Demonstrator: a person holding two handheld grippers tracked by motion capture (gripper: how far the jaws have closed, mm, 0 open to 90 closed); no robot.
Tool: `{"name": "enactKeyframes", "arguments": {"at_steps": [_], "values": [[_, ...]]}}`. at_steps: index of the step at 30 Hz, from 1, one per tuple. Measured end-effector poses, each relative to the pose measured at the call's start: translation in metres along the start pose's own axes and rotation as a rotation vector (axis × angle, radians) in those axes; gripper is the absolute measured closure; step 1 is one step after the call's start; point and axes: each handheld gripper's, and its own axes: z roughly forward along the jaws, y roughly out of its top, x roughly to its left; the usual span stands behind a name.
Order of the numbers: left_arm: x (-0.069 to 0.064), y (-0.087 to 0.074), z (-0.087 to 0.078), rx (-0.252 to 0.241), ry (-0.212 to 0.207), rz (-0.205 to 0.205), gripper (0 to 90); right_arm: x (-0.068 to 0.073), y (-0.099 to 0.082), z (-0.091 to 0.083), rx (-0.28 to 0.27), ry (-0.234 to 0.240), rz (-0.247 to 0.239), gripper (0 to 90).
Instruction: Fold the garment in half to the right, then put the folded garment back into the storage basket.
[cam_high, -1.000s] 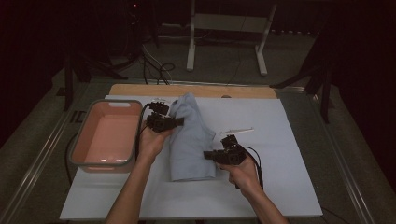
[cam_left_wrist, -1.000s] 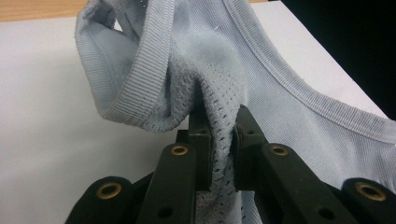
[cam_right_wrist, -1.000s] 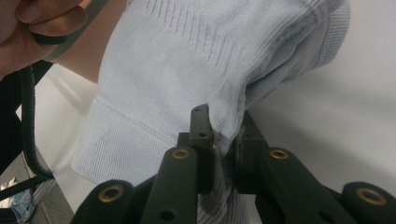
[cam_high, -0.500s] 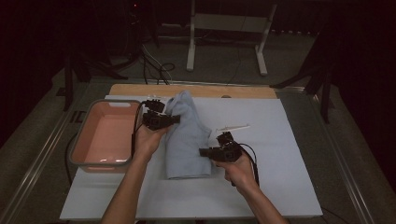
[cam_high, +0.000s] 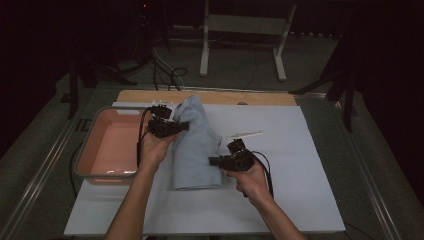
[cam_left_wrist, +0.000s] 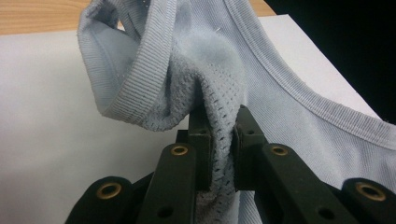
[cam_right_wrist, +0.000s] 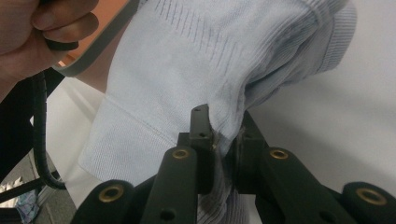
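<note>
One garment (cam_high: 195, 145), one pink tub (cam_high: 107, 145), one white stick (cam_high: 244, 134), two grippers.

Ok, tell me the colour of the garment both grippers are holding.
Pale blue, with ribbed edging; the garment shows best in the left gripper view.

A pink tub (cam_high: 107, 145) sits left of centre on the white mat (cam_high: 300, 165); a small white stick (cam_high: 244, 135) lies centre-right.

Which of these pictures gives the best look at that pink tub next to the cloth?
The high view: the pink tub lies whole there, grey-rimmed, left of the light blue garment on the white mat. The right gripper view catches a corner of its rim behind the cloth. The left gripper view looks at the garment and mat.
</note>
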Motion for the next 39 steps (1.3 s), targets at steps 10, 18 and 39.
{"name": "enactKeyframes", "arguments": {"at_steps": [10,18,39], "values": [[0.002,0.001,-0.003,-0.002,0.002,0.000,82.0,0.003,0.001,0.003,-0.002,0.010,0.000,81.7],[0.003,0.003,-0.006,-0.008,0.005,-0.001,82.0,0.005,0.004,0.003,-0.003,0.015,-0.002,81.7],[0.009,0.008,-0.016,-0.012,0.022,0.002,82.0,0.010,0.014,0.010,-0.010,0.026,-0.004,81.7]]}}
